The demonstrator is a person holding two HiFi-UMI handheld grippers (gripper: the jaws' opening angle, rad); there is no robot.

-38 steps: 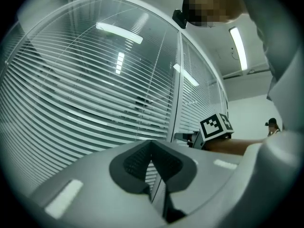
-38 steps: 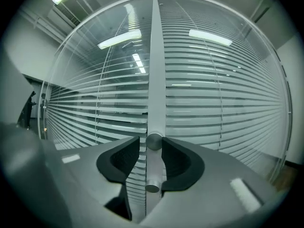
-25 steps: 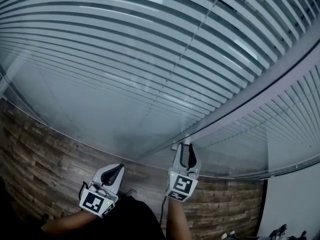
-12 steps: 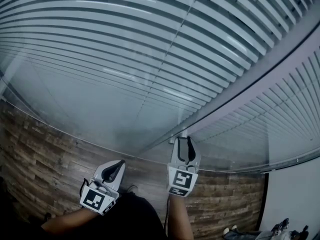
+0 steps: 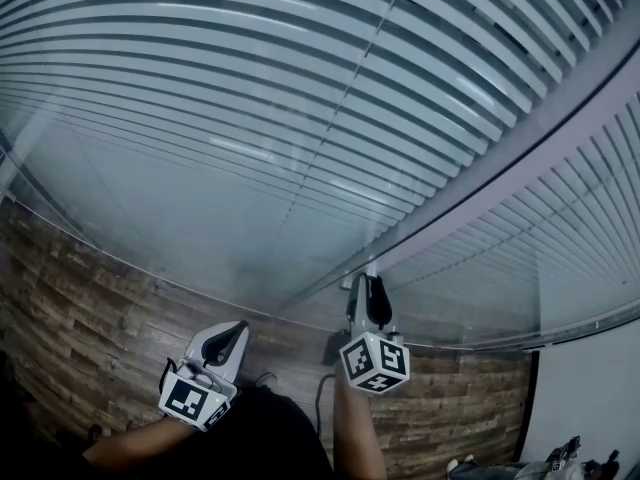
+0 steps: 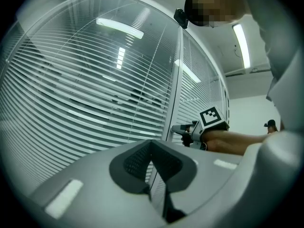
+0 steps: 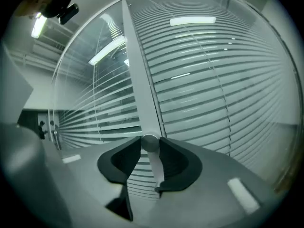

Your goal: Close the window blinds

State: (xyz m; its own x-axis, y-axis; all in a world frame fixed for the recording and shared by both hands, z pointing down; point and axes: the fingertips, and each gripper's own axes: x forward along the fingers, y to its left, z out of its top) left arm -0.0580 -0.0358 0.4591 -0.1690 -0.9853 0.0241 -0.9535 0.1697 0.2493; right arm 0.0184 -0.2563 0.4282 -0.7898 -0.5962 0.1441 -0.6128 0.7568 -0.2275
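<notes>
White slatted blinds (image 5: 250, 88) hang behind glass, split by a grey upright frame (image 5: 480, 178). A small round metal knob (image 7: 150, 141) sticks out of that frame. My right gripper (image 7: 150, 146) is shut on the knob, one pad on each side, and its jaws have just tightened a little. In the head view the right gripper (image 5: 369, 286) points at the frame with its marker cube (image 5: 375, 363) turned. The left gripper (image 5: 238, 330) hangs lower left, away from the glass, shut with nothing in it. In the left gripper view its tips (image 6: 152, 144) meet and the right gripper (image 6: 179, 129) shows at the frame.
A second blind panel (image 5: 560, 258) lies right of the frame. Wood-plank floor (image 5: 90, 298) runs under the glass. A white wall (image 5: 590, 398) stands at the lower right. A dark cable (image 5: 322, 398) trails from the right gripper.
My right gripper has rolled about its own axis while gripping the knob, so another face of its marker cube shows. The left gripper has stayed where it was.
</notes>
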